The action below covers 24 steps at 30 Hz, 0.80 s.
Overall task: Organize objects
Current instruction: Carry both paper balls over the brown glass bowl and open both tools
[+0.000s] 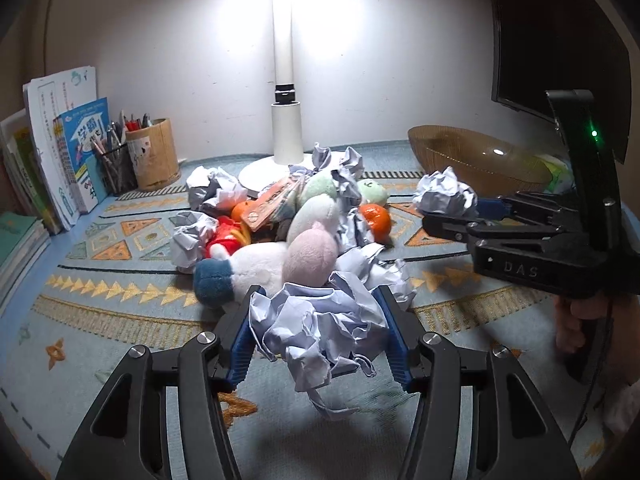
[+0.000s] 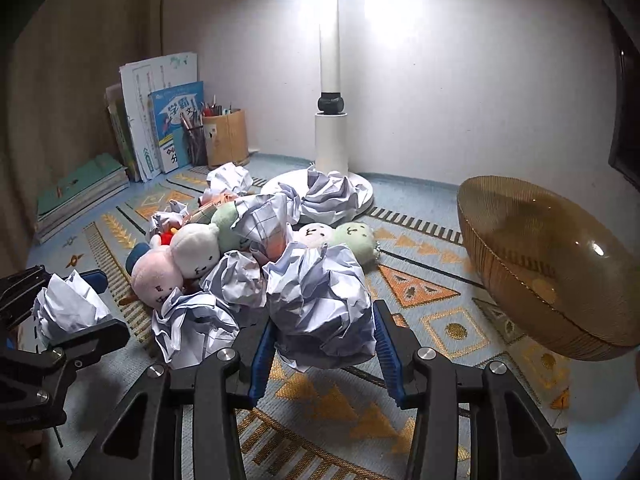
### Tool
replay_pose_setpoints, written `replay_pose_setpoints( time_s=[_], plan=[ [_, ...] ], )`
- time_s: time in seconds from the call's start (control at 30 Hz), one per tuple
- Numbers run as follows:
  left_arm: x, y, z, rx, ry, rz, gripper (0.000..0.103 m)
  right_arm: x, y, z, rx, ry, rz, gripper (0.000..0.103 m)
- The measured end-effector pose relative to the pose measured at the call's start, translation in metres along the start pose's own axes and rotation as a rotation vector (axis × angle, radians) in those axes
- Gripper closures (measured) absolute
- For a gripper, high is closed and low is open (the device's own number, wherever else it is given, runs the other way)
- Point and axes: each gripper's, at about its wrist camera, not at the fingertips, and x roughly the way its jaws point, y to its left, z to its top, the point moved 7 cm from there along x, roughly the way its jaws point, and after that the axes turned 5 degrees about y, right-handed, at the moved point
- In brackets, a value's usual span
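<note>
The left gripper (image 1: 318, 332) is clasping a crumpled paper ball (image 1: 316, 328), lifted at 6 o'clock of the toy pile (image 1: 280, 236). The right gripper (image 2: 322, 328) is squeezing another paper wad (image 2: 320, 308), with the amber bowl (image 2: 560, 320) sitting at its 3 o'clock.

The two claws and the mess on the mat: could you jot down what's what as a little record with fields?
left claw: shut on a crumpled paper ball
right claw: shut on another paper ball
pile: plush toys, oranges and more crumpled paper, in front of the lamp
lamp: white, lit, at the back wall
bowl: amber glass, tilted, seems empty, right of the pile
books and pen holders: back left corner
surface: patterned mat
</note>
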Motion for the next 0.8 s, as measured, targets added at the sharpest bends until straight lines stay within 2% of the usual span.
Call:
replay_pose_setpoints(
  time_s=[0.1,0.27,0.37,0.43,0.53,0.63,0.67,0.7,0.73,0.77,0.8],
  plan=[
    [0.012,-0.024,0.024,-0.01,0.039,-0.074,0.051,-0.015,-0.024,0.019,0.071,-0.024,0.004,0.058],
    [0.036,-0.07,0.099,0.051,0.005,-0.113,0.051,-0.057,-0.094,0.066,0.121,-0.064,-0.109,0.058],
    [0.055,-0.099,0.144,0.069,-0.011,-0.152,0.051,-0.073,-0.141,0.082,0.22,-0.076,-0.093,0.058],
    [0.07,-0.119,0.168,0.08,-0.017,-0.186,0.051,-0.076,-0.169,0.086,0.262,-0.068,-0.13,0.058],
    [0.093,-0.148,0.189,0.11,-0.005,-0.214,0.05,-0.072,-0.198,0.086,0.299,-0.049,-0.167,0.058],
    [0.12,-0.172,0.193,0.152,0.021,-0.206,0.049,-0.061,-0.216,0.082,0.337,-0.022,-0.19,0.057],
    [0.128,-0.177,0.191,0.15,0.033,-0.216,0.049,-0.057,-0.221,0.08,0.35,-0.005,-0.221,0.053],
    [0.136,-0.181,0.188,0.142,0.055,-0.233,0.044,-0.052,-0.23,0.077,0.375,0.015,-0.259,0.03],
    [0.146,-0.183,0.184,0.119,0.1,-0.279,0.02,-0.046,-0.235,0.073,0.402,0.037,-0.271,0.0],
    [0.153,-0.185,0.178,0.09,0.153,-0.335,0.0,-0.045,-0.238,0.071,0.425,0.025,-0.253,0.0],
    [0.154,-0.184,0.176,0.054,0.148,-0.366,0.001,-0.047,-0.24,0.069,0.449,0.0,-0.239,0.0]
  ],
)
